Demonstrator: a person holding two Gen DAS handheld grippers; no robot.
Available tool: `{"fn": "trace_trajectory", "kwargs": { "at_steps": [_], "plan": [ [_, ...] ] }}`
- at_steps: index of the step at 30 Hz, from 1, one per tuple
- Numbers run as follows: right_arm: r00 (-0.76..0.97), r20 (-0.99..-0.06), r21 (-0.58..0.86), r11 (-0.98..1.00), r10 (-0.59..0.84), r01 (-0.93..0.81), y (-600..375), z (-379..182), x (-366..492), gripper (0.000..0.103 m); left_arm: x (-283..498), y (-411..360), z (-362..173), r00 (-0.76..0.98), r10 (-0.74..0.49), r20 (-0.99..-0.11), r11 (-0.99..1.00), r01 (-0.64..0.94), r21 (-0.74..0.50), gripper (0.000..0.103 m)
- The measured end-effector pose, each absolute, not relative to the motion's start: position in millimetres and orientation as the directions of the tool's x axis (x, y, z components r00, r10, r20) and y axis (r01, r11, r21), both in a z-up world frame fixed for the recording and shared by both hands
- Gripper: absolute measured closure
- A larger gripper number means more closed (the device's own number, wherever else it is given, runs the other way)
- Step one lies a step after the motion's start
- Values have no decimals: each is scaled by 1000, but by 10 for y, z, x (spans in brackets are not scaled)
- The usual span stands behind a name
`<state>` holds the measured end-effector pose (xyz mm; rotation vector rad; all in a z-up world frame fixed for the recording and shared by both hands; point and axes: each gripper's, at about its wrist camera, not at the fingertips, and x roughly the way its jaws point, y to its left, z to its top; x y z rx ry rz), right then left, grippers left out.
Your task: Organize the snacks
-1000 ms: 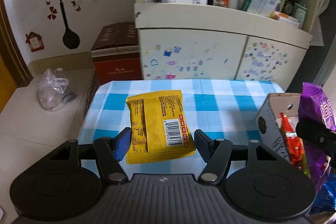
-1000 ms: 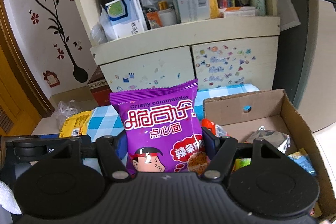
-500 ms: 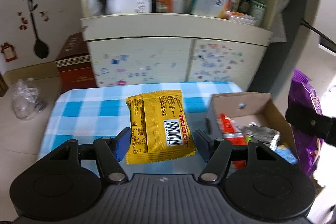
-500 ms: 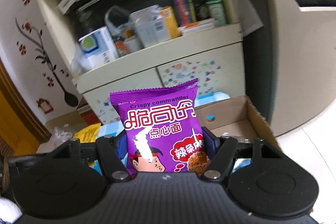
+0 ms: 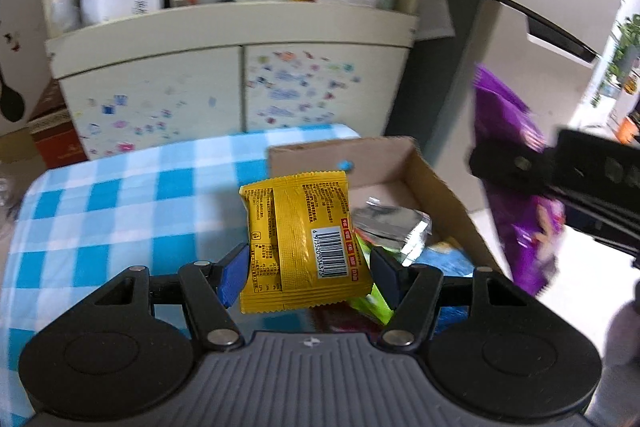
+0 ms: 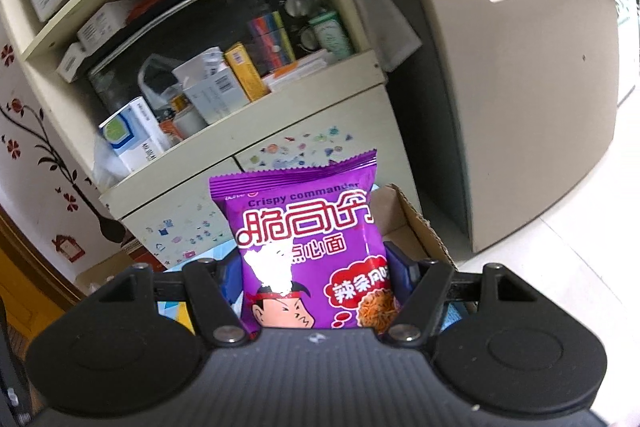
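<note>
My left gripper (image 5: 310, 273) is shut on a yellow snack packet (image 5: 298, 239) with a barcode and holds it above the near left corner of an open cardboard box (image 5: 436, 183). The box holds a silver packet (image 5: 394, 227) and green and blue packets. My right gripper (image 6: 314, 273) is shut on a purple noodle snack bag (image 6: 308, 231), raised to the right of the box (image 6: 416, 223). The purple bag (image 5: 516, 163) and the right gripper's body also show at the right of the left wrist view.
The box stands at the right end of a table with a blue and white checked cloth (image 5: 120, 211). Behind it is a cream cabinet (image 5: 224, 83) with a cluttered shelf. A large beige appliance (image 6: 520, 75) stands to the right.
My left gripper has carried the yellow packet to the right, from over the tablecloth to over the box. My right gripper has lifted and swung right with the purple bag.
</note>
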<state>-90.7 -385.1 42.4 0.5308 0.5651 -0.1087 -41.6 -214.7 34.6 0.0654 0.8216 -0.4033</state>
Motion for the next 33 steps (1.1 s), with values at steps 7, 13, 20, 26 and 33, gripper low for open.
{"fn": "trace_trajectory", "kwargs": {
  "at_steps": [7,13,20,26,33],
  "plan": [
    [827,-562,455,844,24,284,-3928,304,-853,32,-431,-2260,182,565,-360,-742,908,396,-138,32],
    [835,-547,536,792,63,291,-4008,226,-860,18,-460,-2219,168,567,-350,-745,918,366,-152,4],
    [853,-521,501,823,38,269,-3956,367,-968,16,-539,-2174,220,559,-342,-755,922,353,-157,2],
    [852,-523,445,855,5,268,-3868,459,-1088,12,-667,-2124,250,577,-262,-773,940,333,-70,2],
    [817,-573,342,883,-74,320,-3771,461,-1208,11,-726,-2025,298,577,-230,-784,951,305,-54,1]
  ]
}}
